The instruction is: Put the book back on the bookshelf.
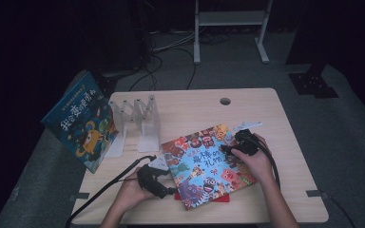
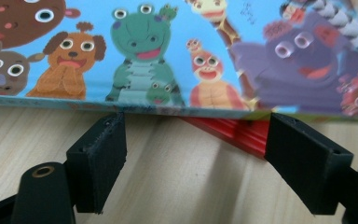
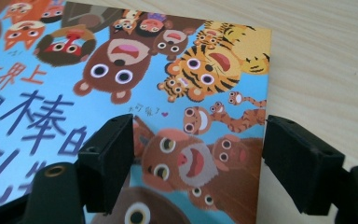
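Item: animal picture book [image 1: 208,164], flat on table [image 1: 290,190], near front edge, atop red book [image 1: 218,198]. L gripper [image 1: 170,191] at lower-left edge, jaws apart, nothing held, prob. lining up to lift. R gripper [image 1: 224,148] over right side, jaws apart, empty. Rack [image 1: 140,121] behind, likely destination.

Table [image 1: 285,109] seen from above, from person's side, looking forward and down. Gripper views set close, low along jaws — left at picture book [image 2: 168,56] edge, right over its cover. Book shared by all three.
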{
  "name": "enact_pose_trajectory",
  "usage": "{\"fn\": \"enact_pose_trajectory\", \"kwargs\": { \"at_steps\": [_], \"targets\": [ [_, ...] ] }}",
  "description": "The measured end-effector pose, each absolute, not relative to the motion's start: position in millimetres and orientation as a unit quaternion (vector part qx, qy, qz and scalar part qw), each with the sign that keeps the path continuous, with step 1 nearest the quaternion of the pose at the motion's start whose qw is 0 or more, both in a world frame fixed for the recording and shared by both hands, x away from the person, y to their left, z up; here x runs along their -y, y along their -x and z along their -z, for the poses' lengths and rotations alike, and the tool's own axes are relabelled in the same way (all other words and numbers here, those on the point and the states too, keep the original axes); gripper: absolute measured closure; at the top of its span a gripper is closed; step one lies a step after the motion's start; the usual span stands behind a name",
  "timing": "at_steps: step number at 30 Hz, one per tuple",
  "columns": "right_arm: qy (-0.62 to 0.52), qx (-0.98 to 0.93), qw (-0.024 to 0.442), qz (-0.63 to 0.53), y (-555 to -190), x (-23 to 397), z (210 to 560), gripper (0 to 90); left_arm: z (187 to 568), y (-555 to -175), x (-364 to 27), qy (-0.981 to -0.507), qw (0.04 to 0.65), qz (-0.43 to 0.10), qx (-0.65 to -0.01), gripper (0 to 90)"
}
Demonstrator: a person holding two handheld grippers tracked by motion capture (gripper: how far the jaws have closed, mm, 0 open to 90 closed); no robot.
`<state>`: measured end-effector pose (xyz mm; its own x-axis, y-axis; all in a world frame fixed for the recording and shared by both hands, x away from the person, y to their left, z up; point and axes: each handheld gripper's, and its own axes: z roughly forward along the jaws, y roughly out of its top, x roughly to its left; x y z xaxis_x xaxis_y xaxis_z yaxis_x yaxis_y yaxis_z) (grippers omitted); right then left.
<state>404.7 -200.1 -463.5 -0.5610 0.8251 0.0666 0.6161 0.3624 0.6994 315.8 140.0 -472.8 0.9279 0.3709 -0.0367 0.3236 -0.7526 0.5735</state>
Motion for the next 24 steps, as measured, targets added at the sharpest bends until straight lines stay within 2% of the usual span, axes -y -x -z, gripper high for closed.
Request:
{"fn": "enact_pose_trajectory", "kwargs": {
  "at_steps": [1,9,14,19,24],
  "targets": [
    [-0.446,-0.812,0.147,-0.347,-407,199,464,23.5,477,-315,-136,-0.939,0.287,-0.044,-0.185,17.5],
    [-0.451,-0.807,0.137,-0.356,-413,199,467,23.1,466,-318,-147,-0.922,0.327,-0.038,-0.204,11.3],
    [-0.432,-0.814,0.126,-0.367,-414,193,468,23.4,456,-319,-156,-0.913,0.34,-0.067,-0.213,6.8],
    [-0.41,-0.823,0.097,-0.38,-416,179,470,24.0,449,-322,-168,-0.901,0.358,-0.084,-0.229,6.4],
    [-0.391,-0.832,0.09,-0.384,-415,168,469,24.5,445,-326,-177,-0.895,0.363,-0.094,-0.242,5.8]
  ]
}}
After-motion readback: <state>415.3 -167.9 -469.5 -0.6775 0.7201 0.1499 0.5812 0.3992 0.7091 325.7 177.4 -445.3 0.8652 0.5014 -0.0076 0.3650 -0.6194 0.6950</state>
